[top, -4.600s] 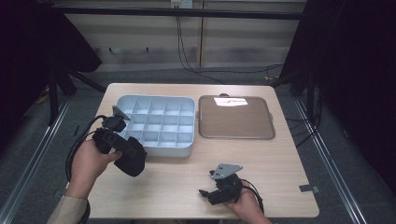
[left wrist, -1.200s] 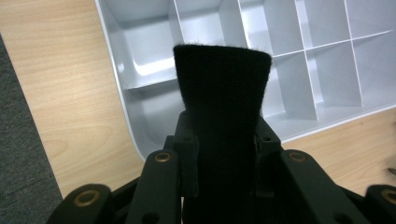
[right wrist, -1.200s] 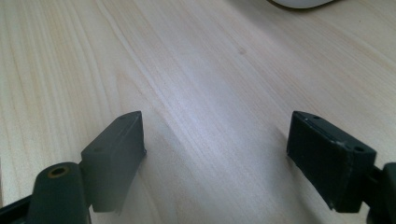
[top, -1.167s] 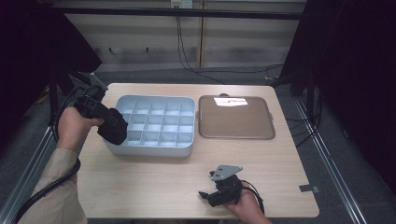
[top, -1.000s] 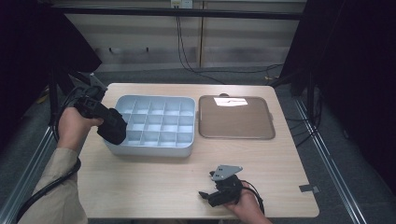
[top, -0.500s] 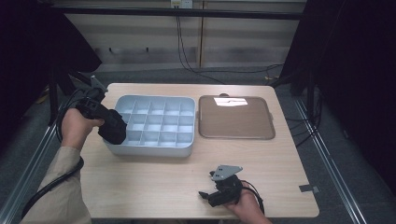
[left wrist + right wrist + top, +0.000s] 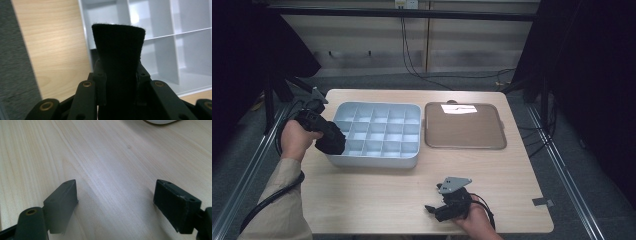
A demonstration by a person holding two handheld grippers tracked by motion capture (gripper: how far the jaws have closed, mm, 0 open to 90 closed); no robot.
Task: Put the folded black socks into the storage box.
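brown tray (image 7: 464, 128), wooden table (image 7: 377, 190), floor cables (image 7: 422, 60)

I see my left gripper (image 7: 117, 72) clamping a black fabric piece (image 7: 118, 50) above the white divided tray (image 7: 160, 32), bench (image 7: 52, 42) alongside.

I see the organizer (image 7: 379, 132) on the table's (image 7: 377, 200) left half, the tray (image 7: 464, 127) just right of it. My left gripper (image 7: 329, 137) holds a black item (image 7: 117, 52) over the organizer's near-left corner; my right gripper (image 7: 437, 210) rests at the near edge, well apart.
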